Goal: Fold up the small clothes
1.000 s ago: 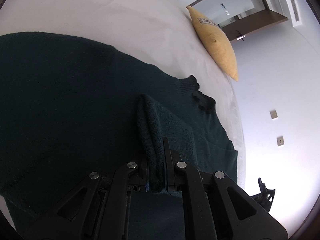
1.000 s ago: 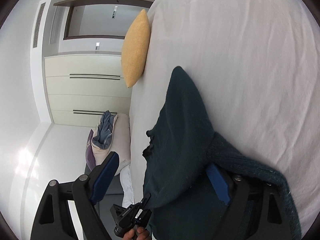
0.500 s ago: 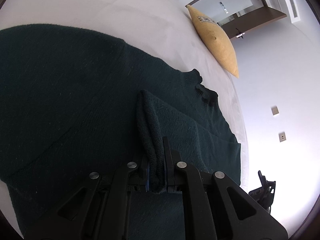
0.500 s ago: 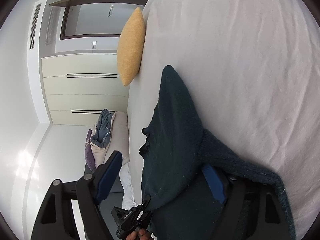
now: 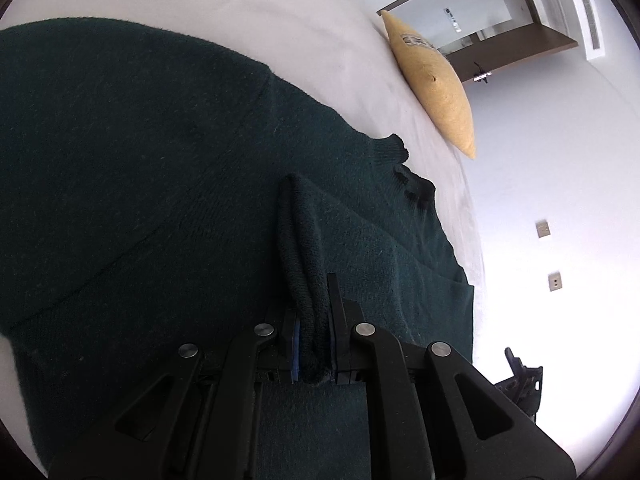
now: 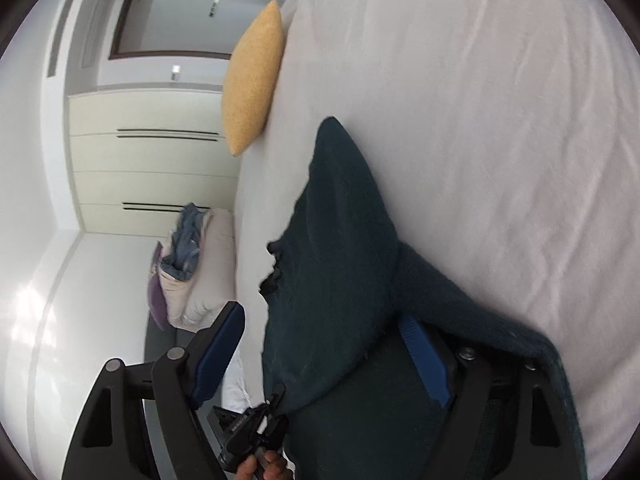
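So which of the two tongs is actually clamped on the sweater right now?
The left tongs: their black fingers are pinched shut on a bunched fold of the dark green sweater. The right tongs stand wide open, blue pads apart, with the knit only draped across them.

Probably a bedroom: bed point(image 6: 480, 120), wardrobe point(image 6: 152, 168).

- A bed point(image 6: 500, 128) covered by a white, lightly creased sheet is seen filling most of both views.
- A yellow cushion point(image 6: 254, 80) is propped at the bed's edge.
- Cream wardrobe doors point(image 6: 148, 168) with dark slot handles are set in the far wall.
- A dark-framed doorway point(image 5: 516, 12) is seen beyond the cushion.
- Two wall plates point(image 5: 549, 255) are mounted on a white wall.
- A pile of bedding and blue cloth point(image 6: 188, 248) lies beside the bed.
- Bright glare is thrown across the pale floor point(image 6: 44, 320).
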A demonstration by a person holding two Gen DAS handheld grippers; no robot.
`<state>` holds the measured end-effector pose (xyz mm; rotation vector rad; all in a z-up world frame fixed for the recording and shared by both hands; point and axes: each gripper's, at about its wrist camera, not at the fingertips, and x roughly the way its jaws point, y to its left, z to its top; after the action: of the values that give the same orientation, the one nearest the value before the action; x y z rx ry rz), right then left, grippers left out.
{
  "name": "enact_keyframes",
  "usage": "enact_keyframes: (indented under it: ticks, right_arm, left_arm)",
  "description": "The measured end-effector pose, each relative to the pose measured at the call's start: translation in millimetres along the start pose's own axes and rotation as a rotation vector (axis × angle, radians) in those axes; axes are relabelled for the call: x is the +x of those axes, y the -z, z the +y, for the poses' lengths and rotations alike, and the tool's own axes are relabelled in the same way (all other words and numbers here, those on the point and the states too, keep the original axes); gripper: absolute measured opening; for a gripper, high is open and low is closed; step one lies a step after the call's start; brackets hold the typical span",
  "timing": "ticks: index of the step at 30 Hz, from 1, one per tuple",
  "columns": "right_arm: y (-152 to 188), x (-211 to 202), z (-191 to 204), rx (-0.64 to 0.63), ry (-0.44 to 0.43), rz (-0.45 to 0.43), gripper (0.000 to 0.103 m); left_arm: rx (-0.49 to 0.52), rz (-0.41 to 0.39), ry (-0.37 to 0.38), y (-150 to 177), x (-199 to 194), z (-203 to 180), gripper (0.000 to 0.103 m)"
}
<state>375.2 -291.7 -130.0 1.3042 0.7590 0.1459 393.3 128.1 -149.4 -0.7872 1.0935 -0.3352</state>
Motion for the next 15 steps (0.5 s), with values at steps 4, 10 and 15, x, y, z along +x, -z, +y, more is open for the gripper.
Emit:
enact_keyframes:
  ticks: [4,10,15]
  right_arm:
    - [11.7,-21.8,16.1,-0.06,0.076,0.044,0.086]
    - [-21.3,-28.0,61.8,-0.219,-0.02,0.018,0.089]
    - [-64.5,26.4,72.4,-0.278,-0.05,0.104,0.088]
  left_arm:
    - [0.014,-0.004,-0.122,6.2,-27.7,-3.4,0.012]
    - [0.253,-0.165,-0.252,17.4,-59.2,-58.3,0.012]
    - [0.383,-0.111,-0.244,20.2,-11.8,-85.5,0.012]
